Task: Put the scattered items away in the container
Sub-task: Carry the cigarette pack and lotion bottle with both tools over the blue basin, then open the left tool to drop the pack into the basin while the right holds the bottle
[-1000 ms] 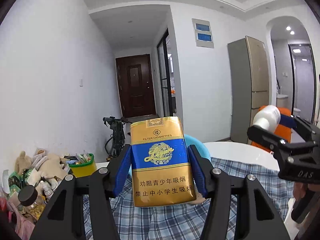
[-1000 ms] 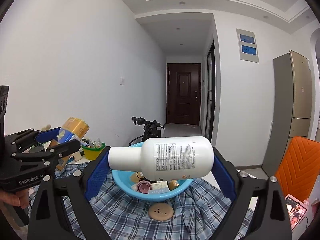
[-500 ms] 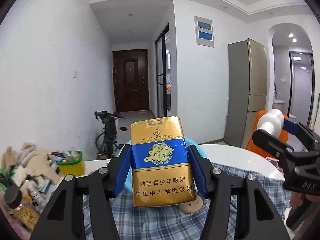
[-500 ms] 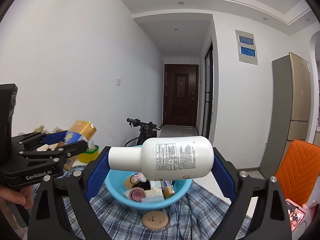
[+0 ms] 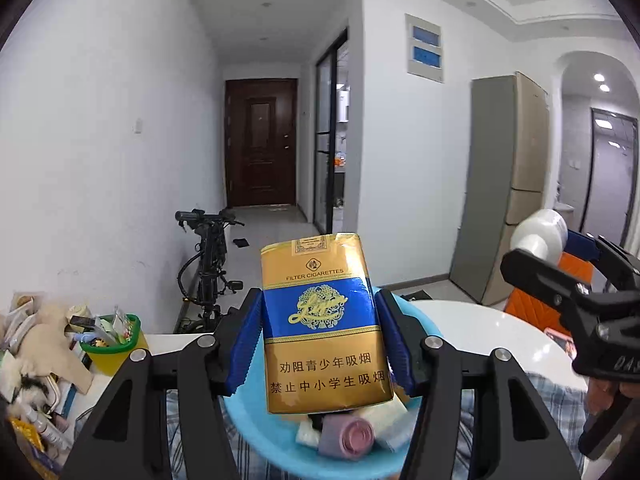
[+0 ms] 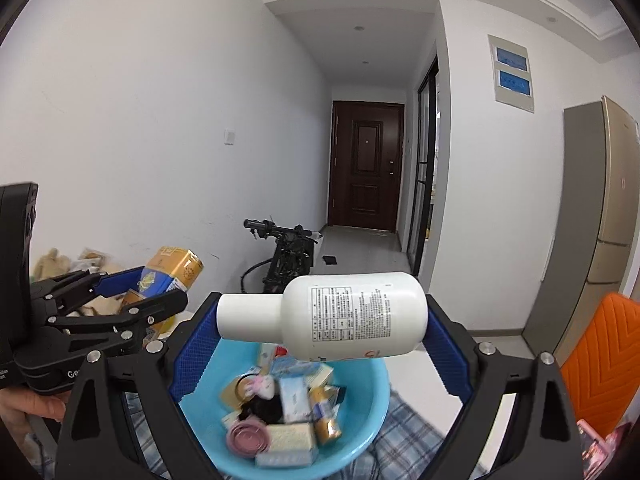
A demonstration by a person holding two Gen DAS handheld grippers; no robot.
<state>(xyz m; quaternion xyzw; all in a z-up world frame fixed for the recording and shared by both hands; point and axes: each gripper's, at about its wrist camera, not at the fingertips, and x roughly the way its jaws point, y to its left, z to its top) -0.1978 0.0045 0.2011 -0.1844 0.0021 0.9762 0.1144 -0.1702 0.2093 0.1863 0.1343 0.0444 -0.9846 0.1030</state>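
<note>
My left gripper (image 5: pixel 320 340) is shut on a gold and blue cigarette pack (image 5: pixel 324 332), held upright above the near rim of the blue basin (image 5: pixel 256 436). My right gripper (image 6: pixel 320 340) is shut on a white bottle (image 6: pixel 344 316), held sideways over the blue basin (image 6: pixel 372 404), which holds several small boxes and a pink roll (image 6: pixel 246 438). The left gripper with the pack (image 6: pixel 168 276) shows at the left of the right wrist view. The right gripper with the bottle (image 5: pixel 540 236) shows at the right of the left wrist view.
The basin sits on a checked cloth (image 6: pixel 404 432) over a white round table (image 5: pixel 480 328). A yellow-green tub (image 5: pixel 112 344) and a heap of clutter (image 5: pixel 36 344) lie at the left. A bicycle (image 5: pixel 208 264), a fridge (image 5: pixel 504 188) and an orange chair (image 6: pixel 600 360) stand behind.
Both grippers have moved forward over the basin with their items still held. The basin now lies closer and lower in both views.
</note>
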